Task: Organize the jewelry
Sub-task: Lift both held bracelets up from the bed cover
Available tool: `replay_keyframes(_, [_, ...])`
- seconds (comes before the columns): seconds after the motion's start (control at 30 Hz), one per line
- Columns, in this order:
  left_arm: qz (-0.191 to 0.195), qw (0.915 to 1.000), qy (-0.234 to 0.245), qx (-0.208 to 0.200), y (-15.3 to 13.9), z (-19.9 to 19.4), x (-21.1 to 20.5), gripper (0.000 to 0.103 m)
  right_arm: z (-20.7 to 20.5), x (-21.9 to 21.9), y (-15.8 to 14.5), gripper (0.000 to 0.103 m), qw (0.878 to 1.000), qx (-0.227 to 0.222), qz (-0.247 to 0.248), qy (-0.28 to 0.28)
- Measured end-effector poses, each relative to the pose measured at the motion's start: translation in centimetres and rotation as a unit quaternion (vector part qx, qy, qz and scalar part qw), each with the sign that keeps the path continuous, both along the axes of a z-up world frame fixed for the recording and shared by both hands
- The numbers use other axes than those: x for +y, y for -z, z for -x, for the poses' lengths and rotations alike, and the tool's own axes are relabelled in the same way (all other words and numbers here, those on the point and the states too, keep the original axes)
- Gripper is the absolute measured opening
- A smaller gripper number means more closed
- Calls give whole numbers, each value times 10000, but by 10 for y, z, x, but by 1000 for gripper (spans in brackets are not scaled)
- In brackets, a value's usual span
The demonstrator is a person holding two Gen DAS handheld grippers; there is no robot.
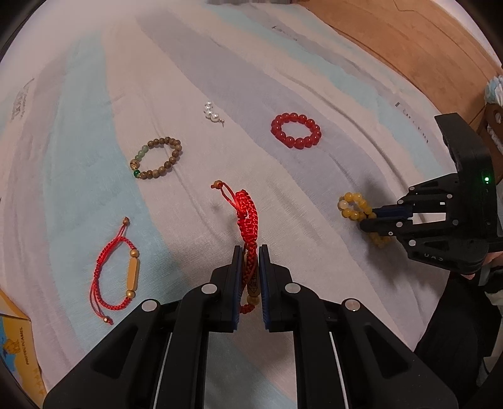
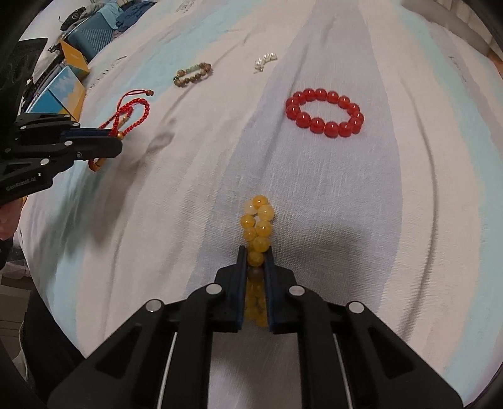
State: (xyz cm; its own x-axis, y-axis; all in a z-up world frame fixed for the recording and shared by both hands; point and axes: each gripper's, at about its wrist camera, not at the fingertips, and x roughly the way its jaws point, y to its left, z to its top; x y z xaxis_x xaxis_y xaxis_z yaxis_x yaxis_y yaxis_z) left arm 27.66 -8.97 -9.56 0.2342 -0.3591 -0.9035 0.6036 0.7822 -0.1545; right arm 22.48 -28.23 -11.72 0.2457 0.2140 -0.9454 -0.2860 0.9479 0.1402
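Note:
My left gripper is shut on a red braided cord bracelet and holds it just above the striped cloth. My right gripper is shut on a yellow bead bracelet; it shows from the side in the left wrist view. The left gripper shows in the right wrist view with the red cord bracelet. On the cloth lie a red bead bracelet, a brown wooden bead bracelet, a white pearl piece, and a second red cord bracelet with a long gold bead.
A yellow and blue box sits at the cloth's left edge. More boxes and a blue case stand behind it. A wooden floor runs beyond the cloth's far right edge.

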Motion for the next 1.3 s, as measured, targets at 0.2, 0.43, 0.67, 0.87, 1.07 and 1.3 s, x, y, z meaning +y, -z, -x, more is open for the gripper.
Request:
replay_keyframes(0.2, [42,10000,-24,-79,-14,5,3,9,3,-3,-17,9,9999,-110,46,55])
replay_keyframes(0.43, [57,9999,-62,-135,-26,10,9,9,2,1,-32,9,9996,-187,127,152])
replay_keyframes(0.67, [103,9997,-104,-175,-35,12,13,10,3,2,-49,9,9993,-302,161,135])
replay_keyframes(0.87, [126,9995,-120,-246,-46,18,19,10,1,8,-66,9,9989,-422,173,108])
replay_keyframes(1.07, [119,9992,-189,-332,-62,26,30,10,0,20,-84,9,9984,-521,193,66])
replay_keyframes(1.3, [116,9983,-315,-477,-86,31,42,10,-2,32,-106,9,9977,-649,199,49])
